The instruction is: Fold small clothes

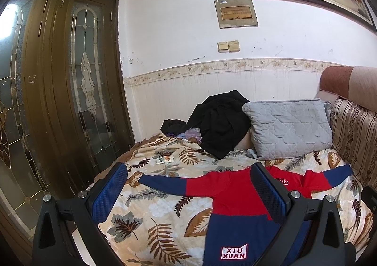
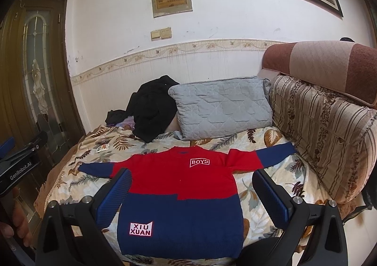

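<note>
Both claws gaping wide, nothing gripped; we see the knit sweater flat on the leaf-print blanket.
Left view: left gripper (image 1: 189,191) textured blue pads over sweater (image 1: 233,193). Right view: right gripper (image 2: 191,197) above sweater (image 2: 179,185), sleeves spread, blanket (image 2: 264,197), quilted grey pillow (image 2: 221,108) behind.

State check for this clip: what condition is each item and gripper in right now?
sweater: spread flat, front up, sleeves out, unfolded
left gripper: jaws wide open, holding nothing
right gripper: jaws wide open, holding nothing
black clothes: crumpled heap
pillow: lying against the heap
door: closed
</note>
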The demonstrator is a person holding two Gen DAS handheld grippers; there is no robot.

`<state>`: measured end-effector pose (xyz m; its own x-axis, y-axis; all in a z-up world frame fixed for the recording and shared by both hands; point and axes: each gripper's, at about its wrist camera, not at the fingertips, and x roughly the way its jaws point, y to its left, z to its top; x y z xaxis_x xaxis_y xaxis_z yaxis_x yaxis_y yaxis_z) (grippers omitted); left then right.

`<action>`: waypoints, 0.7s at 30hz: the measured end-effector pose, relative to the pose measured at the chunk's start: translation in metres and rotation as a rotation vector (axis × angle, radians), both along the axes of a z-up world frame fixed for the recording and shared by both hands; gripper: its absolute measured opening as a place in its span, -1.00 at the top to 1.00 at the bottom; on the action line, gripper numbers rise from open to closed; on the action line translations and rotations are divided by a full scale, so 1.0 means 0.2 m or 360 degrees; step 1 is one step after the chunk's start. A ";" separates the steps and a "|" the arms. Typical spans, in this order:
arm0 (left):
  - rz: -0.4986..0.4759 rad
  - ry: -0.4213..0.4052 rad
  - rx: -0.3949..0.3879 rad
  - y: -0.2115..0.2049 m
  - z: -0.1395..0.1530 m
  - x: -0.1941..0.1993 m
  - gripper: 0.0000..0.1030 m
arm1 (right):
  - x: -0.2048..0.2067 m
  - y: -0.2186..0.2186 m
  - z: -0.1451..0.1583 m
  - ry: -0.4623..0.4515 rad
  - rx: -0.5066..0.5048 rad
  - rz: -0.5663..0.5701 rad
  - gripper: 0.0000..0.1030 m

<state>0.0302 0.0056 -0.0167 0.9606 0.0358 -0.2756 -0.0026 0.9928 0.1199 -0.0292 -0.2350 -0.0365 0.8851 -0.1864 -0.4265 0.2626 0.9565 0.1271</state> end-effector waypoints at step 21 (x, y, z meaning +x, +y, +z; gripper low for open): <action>0.0028 0.0044 0.0002 0.01 -0.04 0.09 -1.00 | 0.07 0.00 -0.06 0.0037 -0.0036 0.0009 -1.00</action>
<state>0.0480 0.0069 -0.0252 0.9517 0.0528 -0.3023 -0.0166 0.9925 0.1212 -0.0144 -0.2349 -0.0489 0.8761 -0.1912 -0.4425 0.2599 0.9605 0.0996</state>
